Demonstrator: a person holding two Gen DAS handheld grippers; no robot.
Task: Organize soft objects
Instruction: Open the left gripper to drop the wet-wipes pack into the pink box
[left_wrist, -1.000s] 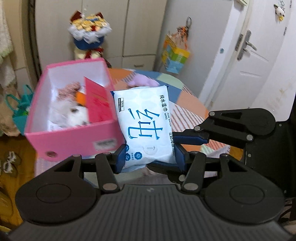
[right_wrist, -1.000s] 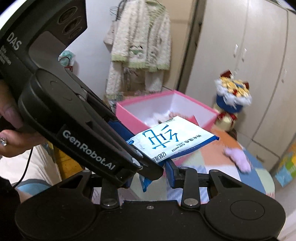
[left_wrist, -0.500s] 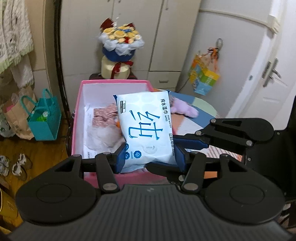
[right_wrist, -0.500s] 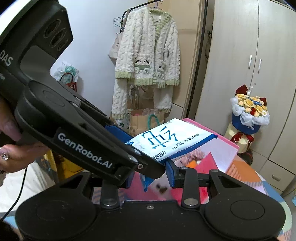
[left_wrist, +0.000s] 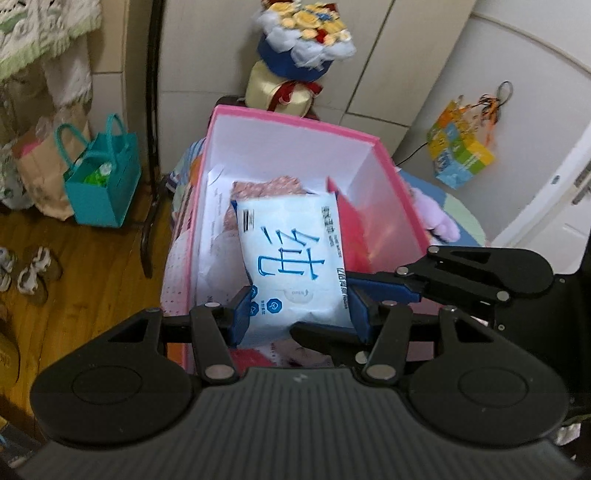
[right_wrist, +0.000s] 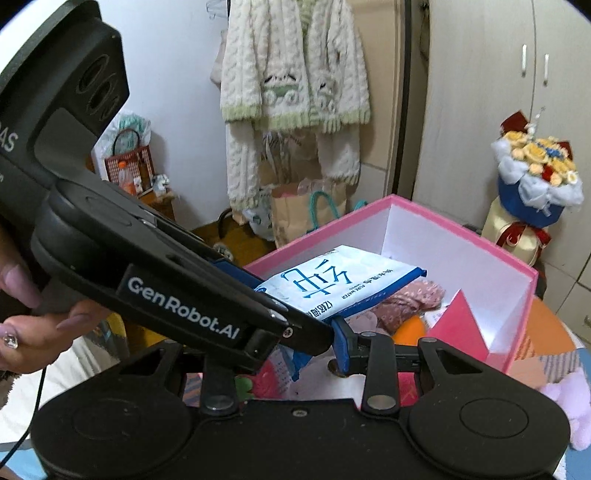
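A white and blue pack of wet wipes hangs over the open pink box. My left gripper is shut on the pack's near end. My right gripper grips the same end from the side; the pack also shows in the right wrist view, over the pink box. The box holds a pinkish plush, a red card and other soft things. A purple plush lies on the table right of the box.
A patchwork-covered round table carries the box. A flower bouquet stands behind it. A teal bag and paper bags sit on the wooden floor at left. Wardrobe doors and a hanging knit cardigan are behind.
Both grippers carried the wipes pack from beside the box to above its opening and tilted down. The view now looks into the box.
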